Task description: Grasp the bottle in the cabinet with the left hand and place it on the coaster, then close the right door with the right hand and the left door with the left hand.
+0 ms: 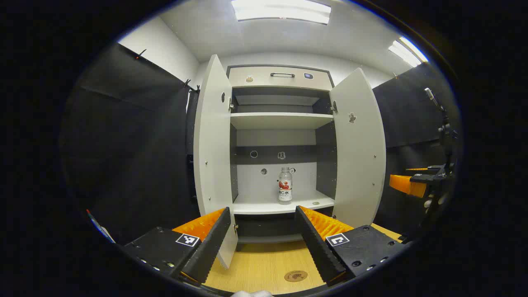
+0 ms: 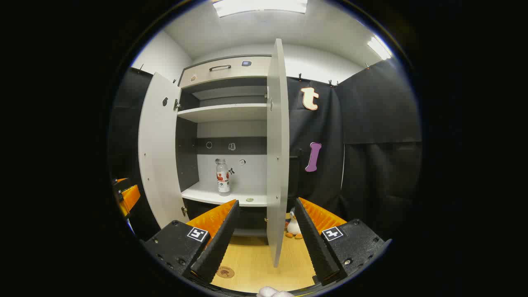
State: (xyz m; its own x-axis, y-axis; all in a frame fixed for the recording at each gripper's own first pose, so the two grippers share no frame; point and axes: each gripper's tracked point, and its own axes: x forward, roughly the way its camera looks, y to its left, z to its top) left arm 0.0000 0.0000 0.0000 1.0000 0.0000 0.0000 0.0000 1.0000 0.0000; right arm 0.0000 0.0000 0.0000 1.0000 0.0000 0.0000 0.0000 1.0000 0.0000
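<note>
Bottle (image 1: 285,185) stood on the cabinet's lower shelf (image 1: 264,205), ungrasped; left gripper (image 1: 262,237) gaped empty before it, coaster (image 1: 295,276) below. Right gripper view: right gripper (image 2: 266,237) released beside the right door (image 2: 277,144); both doors open.
</note>
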